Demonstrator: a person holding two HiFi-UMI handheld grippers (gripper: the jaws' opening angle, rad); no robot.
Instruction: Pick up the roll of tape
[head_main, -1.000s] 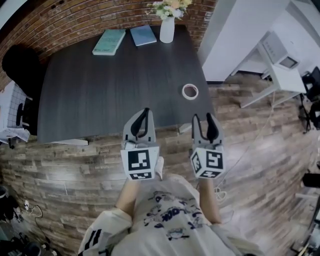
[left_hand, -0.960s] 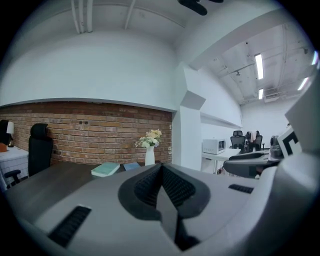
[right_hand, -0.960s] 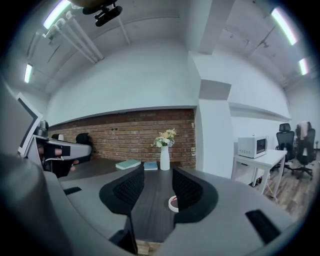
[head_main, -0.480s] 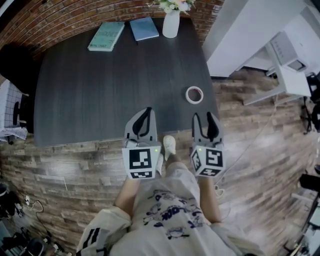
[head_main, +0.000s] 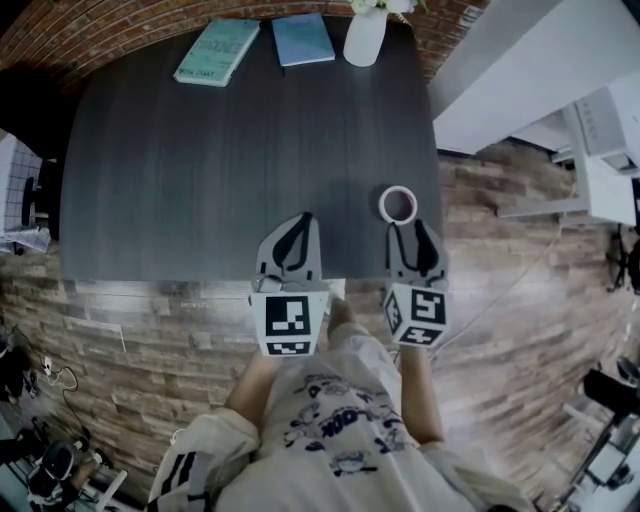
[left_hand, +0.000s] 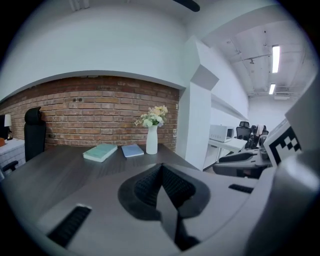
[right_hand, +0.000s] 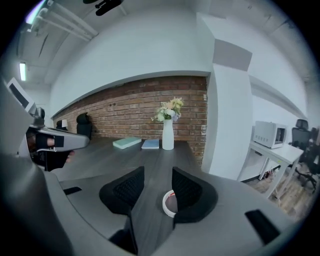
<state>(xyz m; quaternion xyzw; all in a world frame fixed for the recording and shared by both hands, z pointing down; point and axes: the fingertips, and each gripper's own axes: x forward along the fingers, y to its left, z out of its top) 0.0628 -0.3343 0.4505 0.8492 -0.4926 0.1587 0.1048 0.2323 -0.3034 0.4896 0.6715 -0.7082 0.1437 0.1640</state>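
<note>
I have moved closer: my right tool (head_main: 416, 228) now reaches over the near edge of the dark, wood-grained tabletop (head_main: 230, 170), jaws apart and empty. The roll of tape (head_main: 398, 204), a white ring, lies flat just beyond them, hole facing up. My left tool (head_main: 290, 225) has its jaws together.

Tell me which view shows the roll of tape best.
The head view: the whole roll of tape lies flat as a full ring on the table, just ahead of the right gripper. The right gripper view shows only part of the tape, behind one jaw. The left gripper view misses it.
</note>
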